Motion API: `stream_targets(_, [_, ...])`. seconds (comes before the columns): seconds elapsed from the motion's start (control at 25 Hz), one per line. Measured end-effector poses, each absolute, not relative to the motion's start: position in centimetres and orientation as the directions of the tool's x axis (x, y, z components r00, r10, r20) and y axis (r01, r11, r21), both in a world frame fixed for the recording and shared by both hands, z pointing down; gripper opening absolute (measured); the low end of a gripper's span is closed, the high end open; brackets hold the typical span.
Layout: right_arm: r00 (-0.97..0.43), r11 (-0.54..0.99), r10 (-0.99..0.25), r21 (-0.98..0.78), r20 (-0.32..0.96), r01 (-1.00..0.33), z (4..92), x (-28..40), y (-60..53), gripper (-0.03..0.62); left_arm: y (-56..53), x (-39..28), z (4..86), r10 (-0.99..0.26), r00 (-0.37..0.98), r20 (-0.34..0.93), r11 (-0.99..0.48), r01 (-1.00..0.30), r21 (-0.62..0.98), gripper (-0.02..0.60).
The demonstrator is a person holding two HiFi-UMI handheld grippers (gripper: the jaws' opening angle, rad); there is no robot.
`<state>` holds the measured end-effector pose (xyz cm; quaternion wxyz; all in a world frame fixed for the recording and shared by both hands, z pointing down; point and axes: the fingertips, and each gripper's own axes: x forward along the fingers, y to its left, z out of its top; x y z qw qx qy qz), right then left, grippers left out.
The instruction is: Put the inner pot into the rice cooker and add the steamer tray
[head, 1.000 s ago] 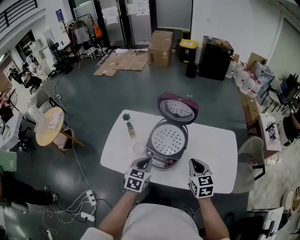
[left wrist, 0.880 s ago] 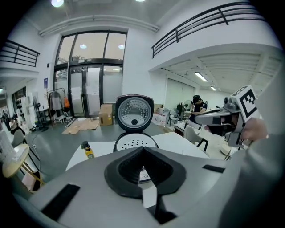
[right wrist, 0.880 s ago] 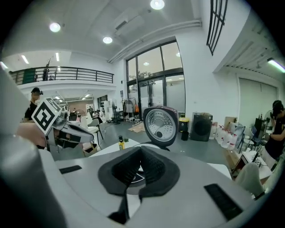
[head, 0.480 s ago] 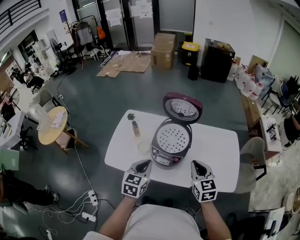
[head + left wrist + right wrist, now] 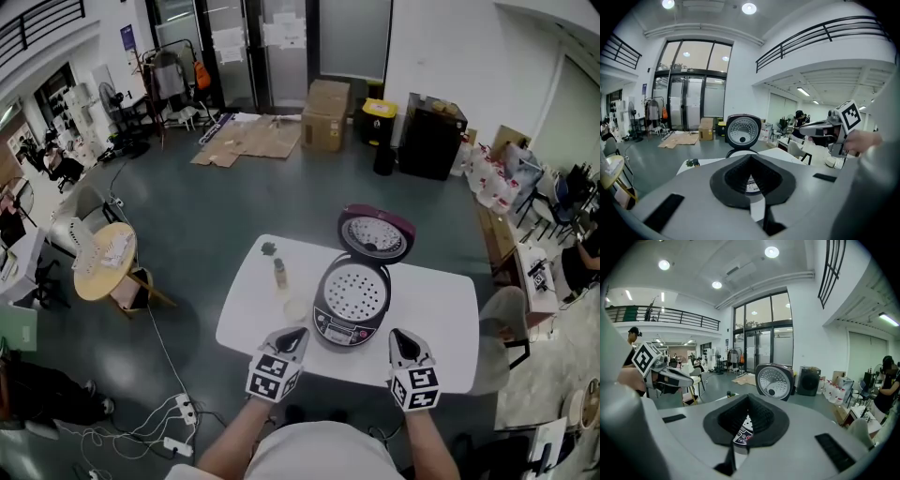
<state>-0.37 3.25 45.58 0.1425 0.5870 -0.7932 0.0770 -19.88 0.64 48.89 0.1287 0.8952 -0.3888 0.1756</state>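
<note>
White counter (image 5: 248, 309) is carrying the open rice cooker (image 5: 349, 327). Its left gripper (image 5: 296, 334), jaws clenched on nothing, is pulling back from the cooker's front, nearer the person than a second ago. Perforated steamer tray (image 5: 356, 292) is sitting inside the cooker, hiding any inner pot beneath. Opposite, the right gripper (image 5: 402, 337), equally clenched and empty, is retreating too, so loading is looking finished.

Head view looks steeply down, 2 gripper views near-level; all 3 share the rice cooker (image 5: 339, 330).
</note>
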Motion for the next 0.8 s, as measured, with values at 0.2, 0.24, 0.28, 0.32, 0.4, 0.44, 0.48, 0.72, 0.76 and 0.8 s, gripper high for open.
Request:
stream_targets(0.2, [-0.267,0.293,-0.914,0.042,0.306,-0.955,45.1,-1.1,3.2,0.011,0.1,-20.6,48.6,-0.64,0.656,0.4,-0.675,-0.729,0.117,0.014])
stream_targets(0.24, [-0.264,0.289,-0.915,0.038,0.305,-0.956,45.0,-1.2,3.2,0.011,-0.1,-20.7,48.5,-0.637,0.66,0.398,-0.677,-0.726,0.12,0.014])
stream_targets(0.28, [-0.261,0.284,-0.916,0.036,0.305,-0.958,44.9,-1.2,3.1,0.011,-0.3,-20.8,48.5,-0.635,0.663,0.398,-0.679,-0.724,0.123,0.014])
stream_targets(0.32, [-0.256,0.279,-0.918,0.033,0.303,-0.96,44.8,-1.3,3.0,0.011,-0.4,-20.9,48.4,-0.632,0.666,0.397,-0.68,-0.722,0.127,0.014])
stream_targets(0.4, [-0.249,0.27,-0.921,0.029,0.3,-0.962,44.7,-1.4,2.9,0.011,-0.5,-21.1,48.5,-0.625,0.672,0.397,-0.682,-0.717,0.141,0.014])
stream_targets(0.44, [-0.247,0.267,-0.922,0.028,0.299,-0.963,44.7,-1.5,2.9,0.012,-0.4,-21.1,48.5,-0.621,0.675,0.398,-0.683,-0.716,0.148,0.014])
stream_targets(0.48, [-0.246,0.266,-0.922,0.027,0.299,-0.964,44.7,-1.5,3.0,0.011,-0.4,-21.1,48.6,-0.619,0.677,0.398,-0.683,-0.714,0.153,0.014])
stream_targets(0.72, [-0.24,0.262,-0.923,0.032,0.3,-0.965,44.9,-0.9,2.8,0.011,-1.2,-20.5,48.6,-0.617,0.683,0.391,-0.684,-0.711,0.161,0.014])
stream_targets(0.76, [-0.239,0.26,-0.923,0.033,0.301,-0.965,44.9,-0.9,2.8,0.011,-1.2,-20.6,48.6,-0.617,0.684,0.39,-0.684,-0.711,0.164,0.014])
stream_targets(0.8, [-0.238,0.26,-0.923,0.034,0.302,-0.965,44.9,-1.0,2.8,0.011,-1.3,-20.7,48.6,-0.616,0.685,0.389,-0.684,-0.71,0.167,0.014])
